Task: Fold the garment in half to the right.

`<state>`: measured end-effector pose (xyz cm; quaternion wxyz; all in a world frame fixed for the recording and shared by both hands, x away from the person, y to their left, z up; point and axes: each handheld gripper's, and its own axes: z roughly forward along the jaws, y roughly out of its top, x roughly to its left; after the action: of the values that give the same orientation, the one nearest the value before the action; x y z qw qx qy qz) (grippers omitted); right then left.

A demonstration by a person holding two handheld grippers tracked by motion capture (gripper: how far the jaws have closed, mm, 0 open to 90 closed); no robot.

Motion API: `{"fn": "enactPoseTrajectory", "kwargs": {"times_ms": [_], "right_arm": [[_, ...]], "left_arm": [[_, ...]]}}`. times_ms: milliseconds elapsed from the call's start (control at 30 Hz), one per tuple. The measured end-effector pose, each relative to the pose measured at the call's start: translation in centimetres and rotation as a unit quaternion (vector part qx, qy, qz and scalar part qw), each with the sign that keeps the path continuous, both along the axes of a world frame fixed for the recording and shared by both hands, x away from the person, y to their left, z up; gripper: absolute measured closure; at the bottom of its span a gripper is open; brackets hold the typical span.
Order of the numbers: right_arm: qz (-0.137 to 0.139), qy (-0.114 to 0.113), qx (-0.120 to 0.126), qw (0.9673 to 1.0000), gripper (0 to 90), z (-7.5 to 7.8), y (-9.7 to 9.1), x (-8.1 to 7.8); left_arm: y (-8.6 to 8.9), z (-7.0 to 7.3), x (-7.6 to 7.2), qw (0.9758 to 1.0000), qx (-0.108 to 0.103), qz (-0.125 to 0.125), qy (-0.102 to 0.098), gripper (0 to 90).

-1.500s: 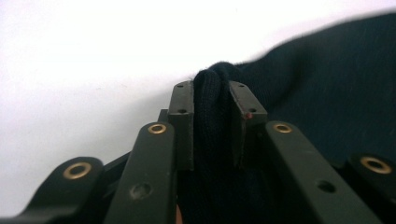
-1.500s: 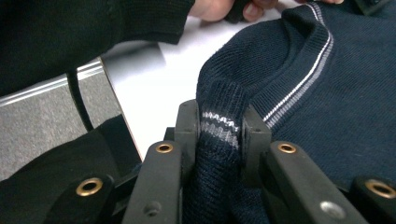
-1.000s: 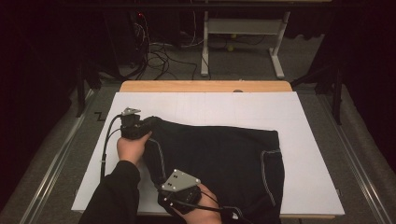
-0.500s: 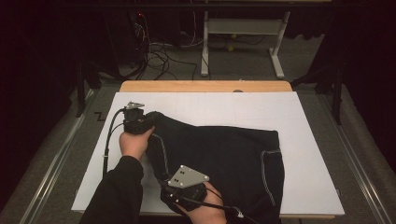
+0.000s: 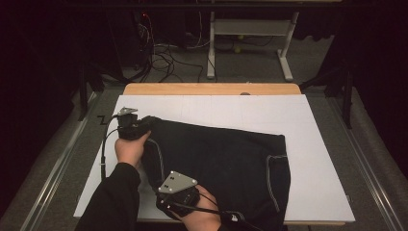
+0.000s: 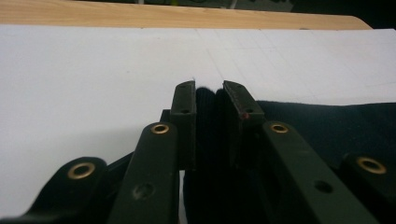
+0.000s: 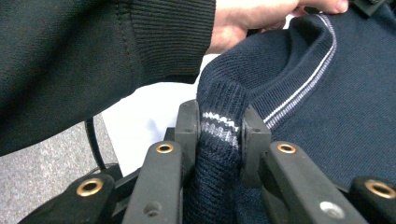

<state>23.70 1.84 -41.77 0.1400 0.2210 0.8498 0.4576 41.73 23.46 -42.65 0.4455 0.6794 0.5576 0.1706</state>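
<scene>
My left gripper (image 6: 208, 95) has its jaws clamped on a thick fold of the dark sweater (image 6: 327, 126), the knit bunched up between the two pads and reaching almost to their tips. My right gripper (image 7: 220, 122) is closed the same way on the ribbed hem of the navy sweater (image 7: 341, 121), where two pale stripes cross the pinched ridge of fabric right between the jaws. Beyond that ridge the striped band (image 7: 299, 88) runs up and away along the edge of the garment, and my left hand (image 7: 252, 16) and black sleeve (image 7: 93, 60) show above it. From the high view, my left gripper (image 5: 131, 126) sits at the far left corner of the sweater (image 5: 221, 159), held in my left hand (image 5: 129, 149), while my right gripper (image 5: 177, 196) with its grey plate is at the near edge, close to the front of the tabletop. The sweater lies spread across the white sheet (image 5: 308, 120) that covers the tabletop, reaching from the left grip toward the right side, where a pale seam line (image 5: 269, 178) loops down its right part. A strip of bare wood (image 5: 211, 89) shows at the far edge, and cables (image 5: 159, 53) lie on the floor beyond.
</scene>
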Motion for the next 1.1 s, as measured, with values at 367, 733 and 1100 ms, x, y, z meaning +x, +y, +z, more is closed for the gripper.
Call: {"fn": "enactPoseTrajectory", "kwargs": {"times_ms": [367, 733, 1100], "right_arm": [[0.010, 0.004, -0.012, 0.9999, 75.5, -0.9, 2.2, 0.1], [0.013, 0.002, -0.014, 0.9998, 75.5, -1.3, 1.9, -0.6], [0.011, 0.001, -0.014, 0.9998, 75.5, -1.2, 1.9, -0.6]], "left_arm": [[4.2, -1.4, -1.1, 0.9997, -0.005, 0.023, 0.005, 78.2], [0.4, -5.3, 0.7, 0.9947, 0.049, -0.040, 0.081, 37.3], [0.0, -4.8, 0.0, 0.9923, 0.071, -0.074, 0.071, 76.4]]}}
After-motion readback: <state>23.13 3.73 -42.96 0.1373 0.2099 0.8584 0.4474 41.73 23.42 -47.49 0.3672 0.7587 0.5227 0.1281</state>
